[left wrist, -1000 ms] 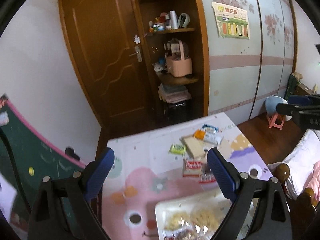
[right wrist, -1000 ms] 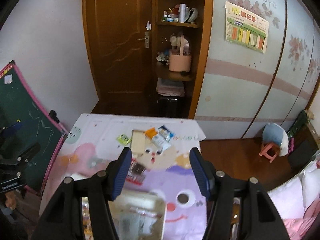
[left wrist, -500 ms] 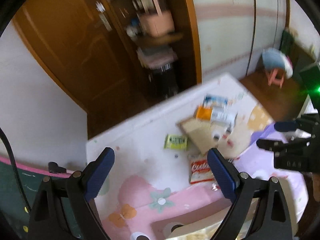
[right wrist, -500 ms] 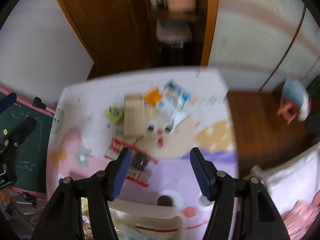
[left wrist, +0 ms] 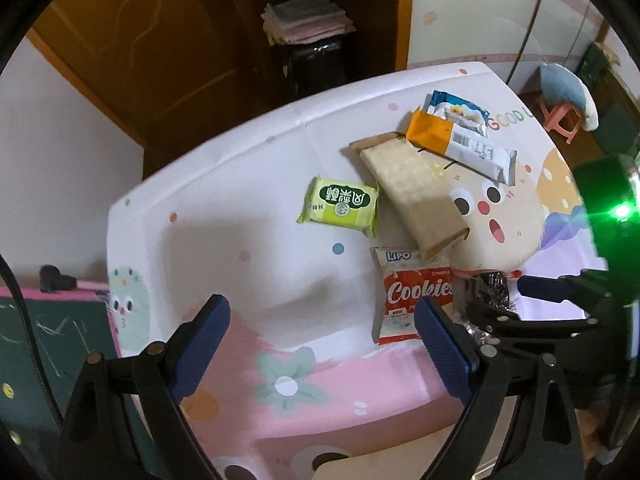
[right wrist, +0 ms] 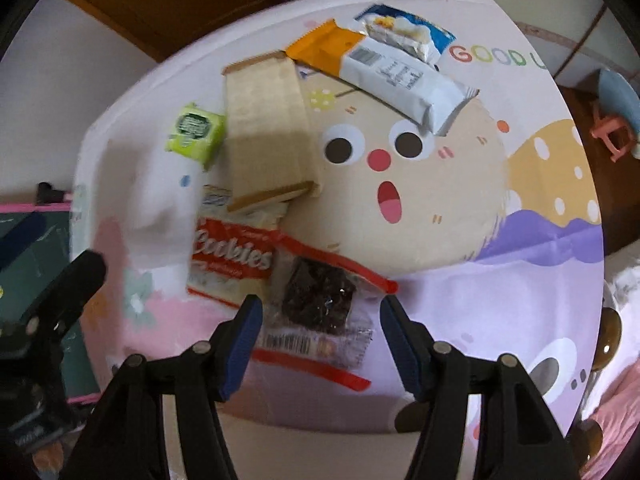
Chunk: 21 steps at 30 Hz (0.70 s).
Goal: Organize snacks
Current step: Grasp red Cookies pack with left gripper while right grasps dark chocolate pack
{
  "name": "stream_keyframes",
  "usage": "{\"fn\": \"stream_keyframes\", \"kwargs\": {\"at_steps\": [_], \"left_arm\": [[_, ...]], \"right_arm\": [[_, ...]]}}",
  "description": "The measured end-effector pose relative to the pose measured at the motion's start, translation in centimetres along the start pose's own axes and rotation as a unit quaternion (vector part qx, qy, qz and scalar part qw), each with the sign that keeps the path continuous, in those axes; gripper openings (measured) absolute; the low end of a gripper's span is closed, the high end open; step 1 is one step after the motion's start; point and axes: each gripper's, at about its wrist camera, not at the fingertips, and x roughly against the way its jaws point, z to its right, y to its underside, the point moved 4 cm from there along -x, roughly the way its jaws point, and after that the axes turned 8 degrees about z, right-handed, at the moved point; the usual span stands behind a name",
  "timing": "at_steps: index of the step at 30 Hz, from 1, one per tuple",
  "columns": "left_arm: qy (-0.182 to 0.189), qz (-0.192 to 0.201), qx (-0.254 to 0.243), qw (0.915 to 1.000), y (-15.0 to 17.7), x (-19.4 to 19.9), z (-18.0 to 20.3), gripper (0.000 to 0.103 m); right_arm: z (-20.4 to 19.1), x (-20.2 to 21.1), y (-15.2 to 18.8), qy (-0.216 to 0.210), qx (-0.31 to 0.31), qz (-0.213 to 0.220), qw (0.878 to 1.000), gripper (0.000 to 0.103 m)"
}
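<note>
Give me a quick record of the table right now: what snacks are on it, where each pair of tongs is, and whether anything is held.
surface: cartoon-print table cover
snacks: green packet; tan wrapper; orange-and-white bar; blue-and-white packet; red Cookies pack; clear packet of dark snack
overlaps: tan wrapper lies over Cookies pack top
left tongs: open, empty, above bare cover
right tongs: open, straddling the clear packet, pads not pressing

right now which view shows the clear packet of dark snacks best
The right wrist view: the clear packet of dark snacks lies whole just ahead of the open right gripper. The left wrist view shows only part of it, cut off by the right gripper.
</note>
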Motion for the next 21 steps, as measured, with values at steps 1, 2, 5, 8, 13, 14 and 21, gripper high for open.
{"fn": "stream_keyframes", "kwargs": {"at_steps": [1,2,5,8,13,14,21], "left_arm": [[0.004,-0.002,0.005,1.0,0.0,-0.3,0.0,0.093],[0.007,-0.004,0.009,0.9999,0.0,-0.5,0.1,0.093],[0.018,-0.01,0.022,0.9995,0.1,-1.2,0.4,0.093],[0.026,-0.021,0.032,0.9989,0.2,-2.1,0.9,0.093],[0.038,-0.05,0.043,0.9971,0.3,-4.2,2.8,0.093],[0.041,-0.058,0.044,0.9965,0.3,-4.6,3.3,0.093],[0.052,-0.107,0.061,0.991,0.5,-7.4,6.1,0.093]], "right_arm": [[0.0,-0.5,-0.1,0.008,0.0,-0.004,1.0,0.059],[0.1,-0.7,-0.3,0.014,0.001,-0.006,1.0,0.057],[-0.1,-0.9,-0.2,0.03,0.015,0.007,0.999,0.052],[0.5,-0.5,-0.2,0.041,0.02,0.019,0.999,0.042],[3.5,1.0,0.0,0.045,-0.004,0.037,0.998,0.04],[4.0,1.2,0.1,0.042,-0.01,0.038,0.998,0.04],[6.3,2.8,1.6,-0.022,-0.054,0.043,0.997,0.04]]}}
